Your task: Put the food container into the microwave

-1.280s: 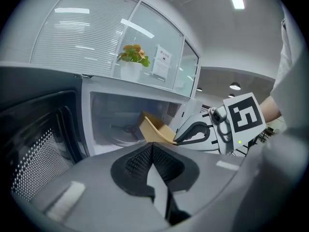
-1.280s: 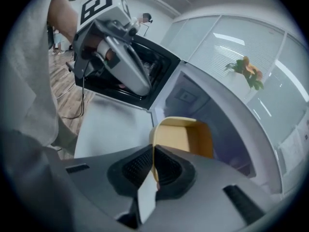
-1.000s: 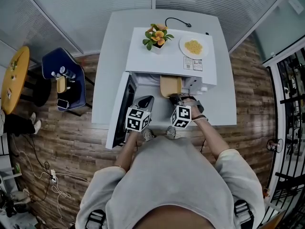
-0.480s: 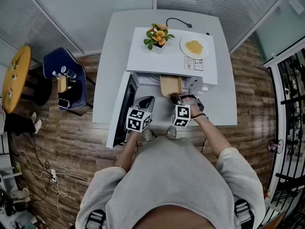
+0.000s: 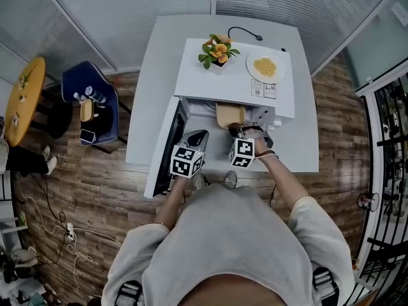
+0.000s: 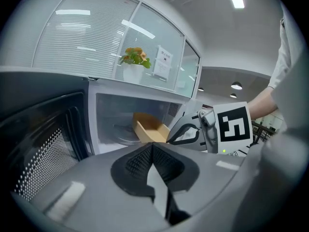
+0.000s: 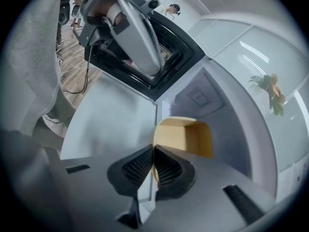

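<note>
Far left, at 9 o'clock in the head view: a round yellow table (image 5: 24, 94), cut off by the frame edge. The items on it are too small to identify. Next to it stands a blue chair (image 5: 89, 104) carrying small objects, also not identifiable.

Centre: the microwave (image 5: 229, 75) stands on a white table (image 5: 150, 94), its door (image 5: 164, 146) swung open toward 7 o'clock.

The left gripper (image 5: 196, 134) hangs beside the open door, its jaws closed together with nothing between them.

At its 1 o'clock, the tan food container (image 5: 229, 115) sits in the cavity mouth. Its far end is hidden under the microwave's top, and whether it rests on the floor cannot be told.

The right gripper (image 5: 237, 129) is at the container's 6 o'clock, its jaws pinched on the near rim.

On the microwave's top are a potted plant (image 5: 217, 50) and, at its 3 o'clock, a plate (image 5: 265, 67) of yellow food.
</note>
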The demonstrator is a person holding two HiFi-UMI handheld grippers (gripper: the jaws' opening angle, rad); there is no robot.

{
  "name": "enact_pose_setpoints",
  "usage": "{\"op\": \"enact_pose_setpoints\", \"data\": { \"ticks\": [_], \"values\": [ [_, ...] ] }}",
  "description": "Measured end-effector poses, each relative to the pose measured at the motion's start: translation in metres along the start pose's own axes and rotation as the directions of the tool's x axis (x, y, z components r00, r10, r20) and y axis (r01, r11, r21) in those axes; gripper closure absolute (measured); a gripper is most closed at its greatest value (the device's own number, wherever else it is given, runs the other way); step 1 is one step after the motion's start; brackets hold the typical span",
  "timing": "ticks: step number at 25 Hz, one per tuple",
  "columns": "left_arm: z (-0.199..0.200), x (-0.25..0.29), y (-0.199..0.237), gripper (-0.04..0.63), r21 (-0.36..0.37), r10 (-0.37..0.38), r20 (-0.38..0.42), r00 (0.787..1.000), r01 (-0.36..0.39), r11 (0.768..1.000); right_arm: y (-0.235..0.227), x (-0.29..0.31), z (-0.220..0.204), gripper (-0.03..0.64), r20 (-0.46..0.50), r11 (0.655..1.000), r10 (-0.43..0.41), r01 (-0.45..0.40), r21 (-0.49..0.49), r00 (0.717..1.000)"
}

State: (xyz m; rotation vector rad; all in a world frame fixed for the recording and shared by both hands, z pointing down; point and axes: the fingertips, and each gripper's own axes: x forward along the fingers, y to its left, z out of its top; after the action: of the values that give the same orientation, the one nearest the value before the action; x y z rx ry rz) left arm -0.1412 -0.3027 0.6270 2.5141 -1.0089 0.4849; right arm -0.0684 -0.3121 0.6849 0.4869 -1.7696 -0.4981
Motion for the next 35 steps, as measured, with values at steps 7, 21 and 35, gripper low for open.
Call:
{"op": "enact_pose_setpoints", "data": {
  "ticks": [7, 21, 35],
  "values": [
    [0.001, -0.001, 0.003, 0.584, -0.005, 0.007, 0.002, 1.0, -0.007, 1.0, -0.014, 0.011, 0.004, 0.598, -0.006, 1.0, -0.008, 0.008, -0.003, 1.0],
    [0.001, 0.006, 0.006, 0.584, -0.018, 0.011, -0.007, 1.0, -0.011, 1.0, -0.048, 0.034, 0.004, 0.598, -0.016, 0.999, -0.04, 0.041, 0.012, 0.999],
    [0.003, 0.014, 0.014, 0.584, -0.023, 0.012, -0.022, 1.0, -0.013, 1.0, -0.07, 0.057, 0.003, 0.597, -0.027, 0.998, -0.064, 0.065, 0.016, 0.998]
  ]
}}
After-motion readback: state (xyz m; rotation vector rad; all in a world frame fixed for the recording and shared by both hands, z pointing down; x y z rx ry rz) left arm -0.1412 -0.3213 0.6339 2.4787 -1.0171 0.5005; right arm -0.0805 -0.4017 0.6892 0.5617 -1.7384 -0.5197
